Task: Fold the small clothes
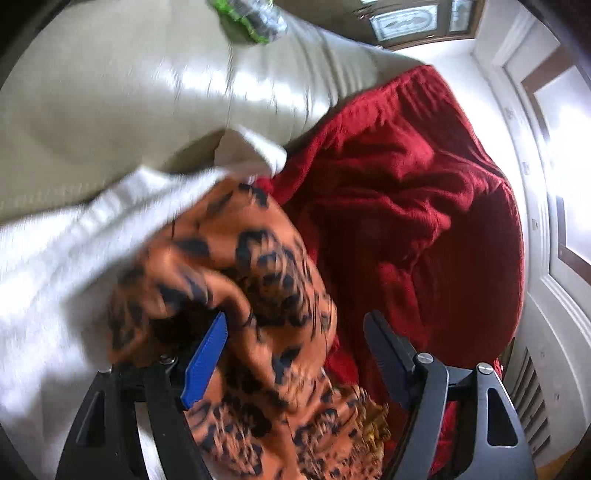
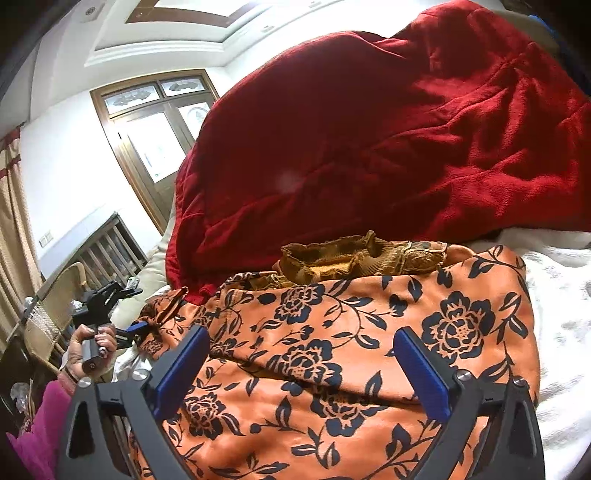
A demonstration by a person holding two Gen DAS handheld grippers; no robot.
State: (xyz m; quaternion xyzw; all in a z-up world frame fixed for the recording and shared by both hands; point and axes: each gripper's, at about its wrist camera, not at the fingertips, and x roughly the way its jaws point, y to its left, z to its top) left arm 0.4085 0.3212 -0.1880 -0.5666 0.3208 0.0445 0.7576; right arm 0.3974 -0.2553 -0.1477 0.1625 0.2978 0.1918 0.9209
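Observation:
An orange garment with a black flower print (image 2: pixel 332 354) lies bunched on a white cloth (image 2: pixel 561 332). A mustard-brown ruffled piece (image 2: pixel 354 258) lies at its far edge. My right gripper (image 2: pixel 299 339) is open, its jaws spread wide just above the garment. My left gripper (image 1: pixel 295 325) is open, and a fold of the same garment (image 1: pixel 251 280) is draped between and over its blue fingers (image 1: pixel 207 362). The left gripper also shows at the garment's left corner in the right wrist view (image 2: pixel 138 326), held by a hand (image 2: pixel 92 350).
A big red blanket (image 2: pixel 369 140) is heaped behind the garment. A beige sofa back (image 1: pixel 110 110) with a green-labelled bottle (image 1: pixel 255 18) is on the left. A wooden door (image 2: pixel 155 136), a chair (image 2: pixel 55 306) and a cabinet stand beyond.

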